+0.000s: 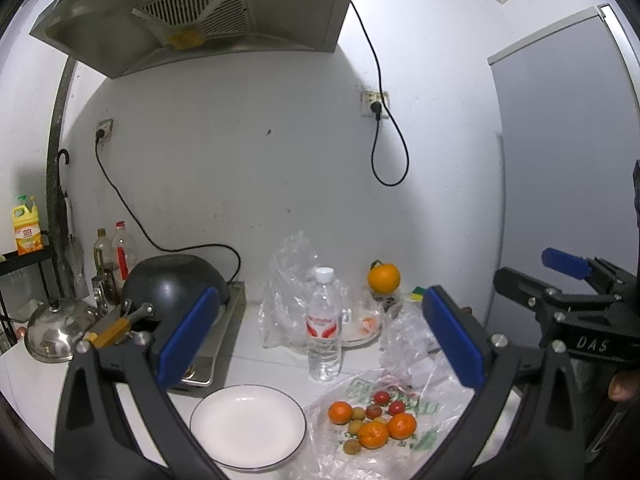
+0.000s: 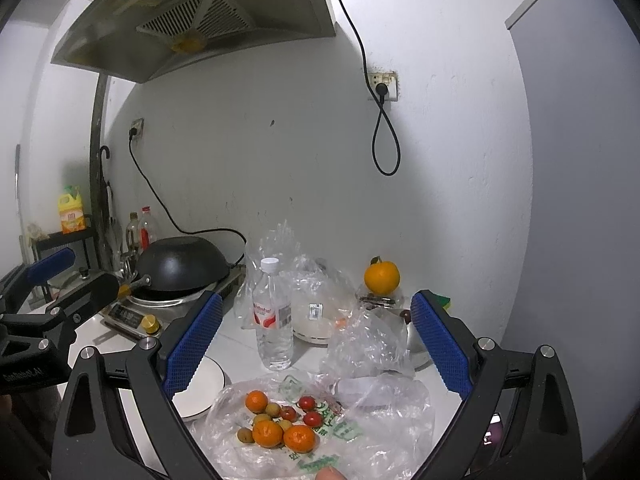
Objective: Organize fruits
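Observation:
Small fruits lie on a flat plastic bag [image 1: 424, 412] [image 2: 360, 440] on the white counter: three tangerines [image 1: 373, 434] [image 2: 267, 433], small red fruits [image 1: 381, 397] [image 2: 313, 419] and pale longans [image 1: 352, 447] [image 2: 245, 435]. An empty white plate [image 1: 248, 426] [image 2: 200, 388] sits just left of the bag. My left gripper [image 1: 320, 340] hovers open above plate and bag, nothing between its blue pads. My right gripper [image 2: 316, 344] hangs open above the fruit pile, also empty. A large orange [image 1: 383, 278] [image 2: 381, 277] rests farther back.
A water bottle [image 1: 324, 326] [image 2: 273, 318] stands behind the plate. Crumpled clear bags [image 1: 288, 280] [image 2: 368, 344] and a bowl [image 2: 312, 320] crowd the back. A black wok [image 1: 176, 284] [image 2: 182, 264] sits on a cooker at left, with a steel lid [image 1: 56, 330]. A fingertip [image 2: 330, 474] shows at the bottom edge.

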Demonstrator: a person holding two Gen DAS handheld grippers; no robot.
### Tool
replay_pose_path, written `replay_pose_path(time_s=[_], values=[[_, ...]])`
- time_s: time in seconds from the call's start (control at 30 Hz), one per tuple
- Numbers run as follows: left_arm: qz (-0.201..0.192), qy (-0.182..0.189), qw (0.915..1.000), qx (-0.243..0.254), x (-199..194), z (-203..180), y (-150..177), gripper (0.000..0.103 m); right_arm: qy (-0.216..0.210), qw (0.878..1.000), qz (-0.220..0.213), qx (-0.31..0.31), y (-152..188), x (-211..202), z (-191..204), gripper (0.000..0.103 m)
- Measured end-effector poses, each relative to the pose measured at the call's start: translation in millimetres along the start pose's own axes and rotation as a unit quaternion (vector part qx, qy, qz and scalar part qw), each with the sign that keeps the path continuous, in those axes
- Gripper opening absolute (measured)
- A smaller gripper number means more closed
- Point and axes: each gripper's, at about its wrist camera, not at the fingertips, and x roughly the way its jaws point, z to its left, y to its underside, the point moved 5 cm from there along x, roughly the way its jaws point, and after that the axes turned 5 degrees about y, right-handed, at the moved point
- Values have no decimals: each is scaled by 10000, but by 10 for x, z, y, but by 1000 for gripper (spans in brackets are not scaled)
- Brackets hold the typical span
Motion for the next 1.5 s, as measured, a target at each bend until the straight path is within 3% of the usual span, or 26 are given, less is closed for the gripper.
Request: replay_pose_path(time_s=[1.5], values=[[91,31,9999,56,87,-7,29,103,-3,9997,223,-41,32,119,1,97]])
